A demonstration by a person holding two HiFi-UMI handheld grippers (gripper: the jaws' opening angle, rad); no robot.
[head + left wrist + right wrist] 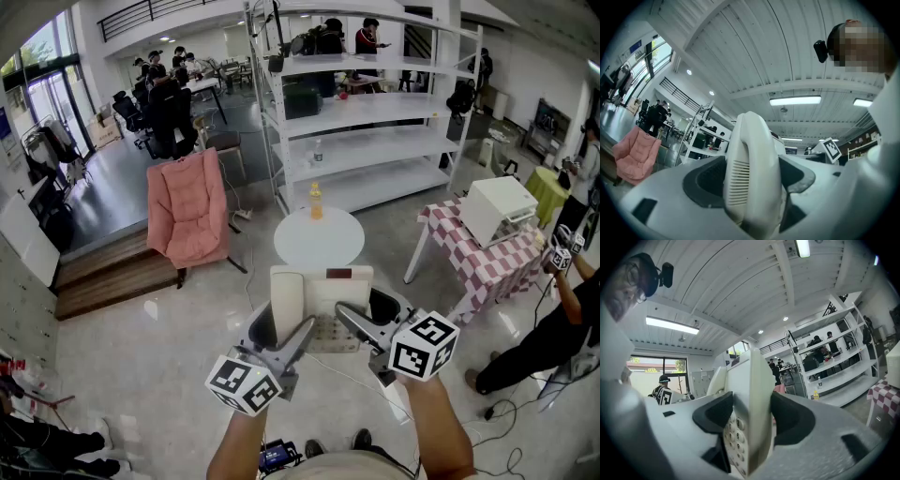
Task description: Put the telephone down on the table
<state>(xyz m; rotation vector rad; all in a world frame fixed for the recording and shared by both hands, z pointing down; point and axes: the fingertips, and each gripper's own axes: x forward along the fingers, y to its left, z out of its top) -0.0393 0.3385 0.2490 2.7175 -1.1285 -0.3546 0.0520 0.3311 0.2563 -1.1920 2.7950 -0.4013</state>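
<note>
Both the left hand-held gripper (pixel 285 326) and right hand-held gripper (pixel 371 315) clamp the telephone (pixel 323 289).

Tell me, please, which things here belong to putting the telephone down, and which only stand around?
For the job: telephone, held in the air by left gripper and right gripper; round white table below it, probably the target.
Just standing about: yellow bottle on that table, pink chair, white shelves, checkered table with a white box.
</note>
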